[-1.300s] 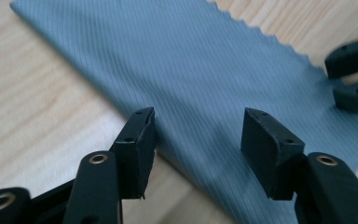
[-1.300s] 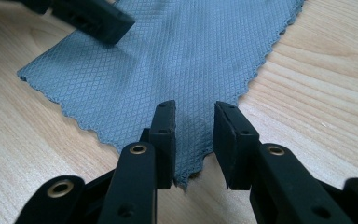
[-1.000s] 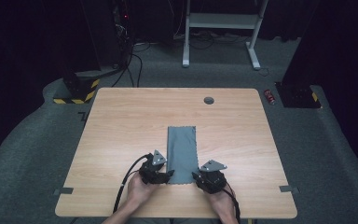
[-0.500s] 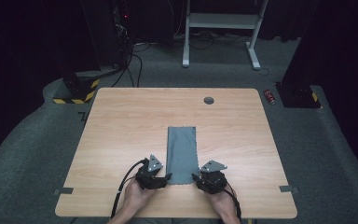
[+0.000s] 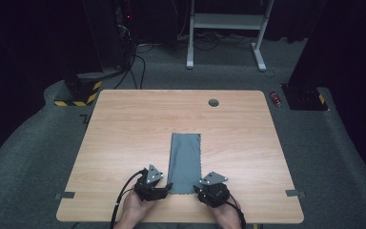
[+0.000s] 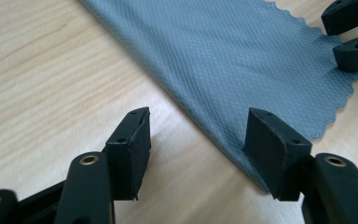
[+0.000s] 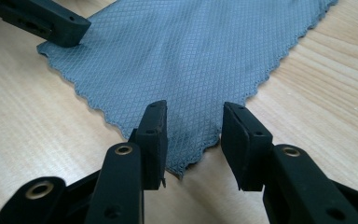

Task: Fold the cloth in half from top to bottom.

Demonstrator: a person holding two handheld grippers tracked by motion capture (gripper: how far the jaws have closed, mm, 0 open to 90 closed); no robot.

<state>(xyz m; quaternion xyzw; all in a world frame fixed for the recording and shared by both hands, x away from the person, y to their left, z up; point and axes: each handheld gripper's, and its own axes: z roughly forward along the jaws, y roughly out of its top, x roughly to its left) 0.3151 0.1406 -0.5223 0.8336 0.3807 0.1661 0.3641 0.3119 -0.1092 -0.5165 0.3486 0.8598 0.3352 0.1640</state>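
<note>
A grey-blue cloth [image 5: 186, 162] lies flat as a long strip on the wooden table [image 5: 124, 124], its short end toward the near edge. My left gripper [image 5: 167, 188] is at the cloth's near left corner and my right gripper [image 5: 201, 184] at the near right corner. In the left gripper view the left gripper [image 6: 198, 121] is open and straddles the edge of the cloth [image 6: 233, 60], one jaw over bare wood, the other over fabric. In the right gripper view the right gripper [image 7: 195, 114] is open, with the scalloped corner of the cloth [image 7: 191, 51] between its jaws.
A round cable hole [image 5: 213, 102] sits near the table's far edge. On the carpet beyond are a red can [image 5: 277, 98], a white desk frame [image 5: 224, 28] and a yellow-black striped base [image 5: 78, 95]. Both hands rest at the table's near edge.
My left gripper has drifted slightly back toward the near edge beside the cloth's corner. The right gripper and the cloth have hardly moved.
</note>
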